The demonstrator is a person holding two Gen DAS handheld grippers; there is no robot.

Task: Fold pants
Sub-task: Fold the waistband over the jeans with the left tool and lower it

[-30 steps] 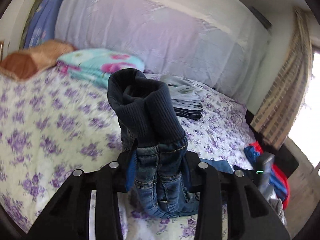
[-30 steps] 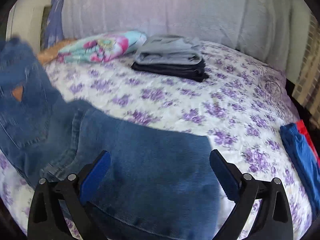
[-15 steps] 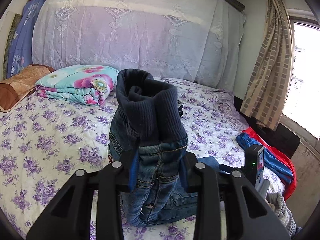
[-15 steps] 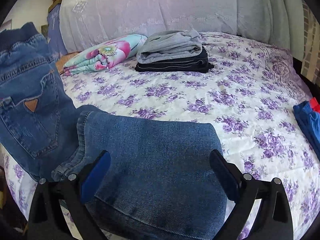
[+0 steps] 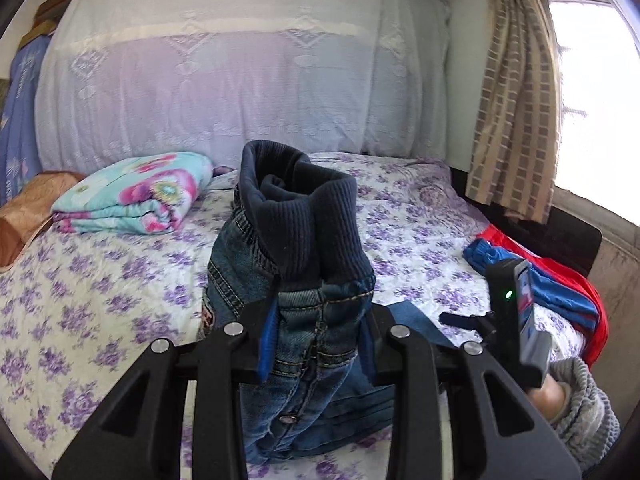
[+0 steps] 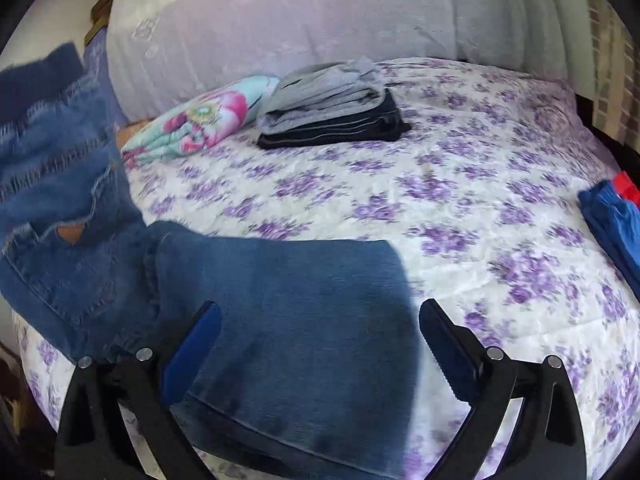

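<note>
Left jaws (image 5: 318,338) pinch the jeans (image 5: 304,280) at the waistband, right jaws (image 6: 320,344) gape wide over a leg – we've 0 folds finished – all left

A floral quilt (image 5: 132,204) is lying folded near the head of the purple-flowered bedspread (image 6: 460,200), beside a stack (image 6: 332,108) of grey and dark clothes, while blue and red garments (image 5: 560,280) are sitting at the edge by the curtain (image 5: 516,92).
</note>
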